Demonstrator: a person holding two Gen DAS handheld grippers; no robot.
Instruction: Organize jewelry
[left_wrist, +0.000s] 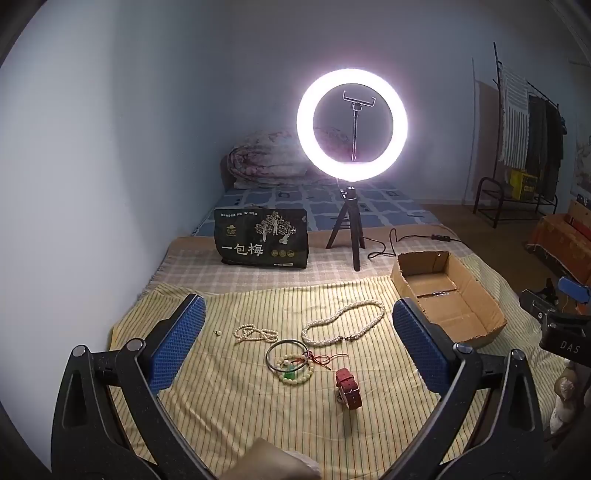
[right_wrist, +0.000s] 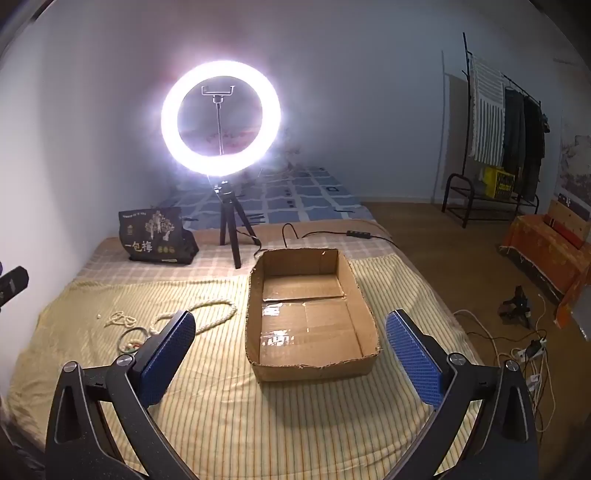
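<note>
Jewelry lies on a yellow striped cloth (left_wrist: 229, 398) on a bed. In the left wrist view I see a long pearl necklace (left_wrist: 341, 322), a small cream bead strand (left_wrist: 255, 334), a thin dark bangle (left_wrist: 286, 354) over a cream and green bead bracelet (left_wrist: 295, 371), and a red strap watch (left_wrist: 348, 384). My left gripper (left_wrist: 298, 338) is open and empty above them. An open empty cardboard box (right_wrist: 314, 314) lies to the right. My right gripper (right_wrist: 290, 345) is open and empty over the box's near end. The necklace (right_wrist: 207, 317) shows at the left of the right wrist view.
A lit ring light on a black tripod (left_wrist: 351, 125) stands behind the cloth, its cable (left_wrist: 406, 240) trailing right. A dark printed bag (left_wrist: 262, 240) stands at the back left. A wall runs along the left. A clothes rack (right_wrist: 506, 129) and floor cables (right_wrist: 532, 350) are at right.
</note>
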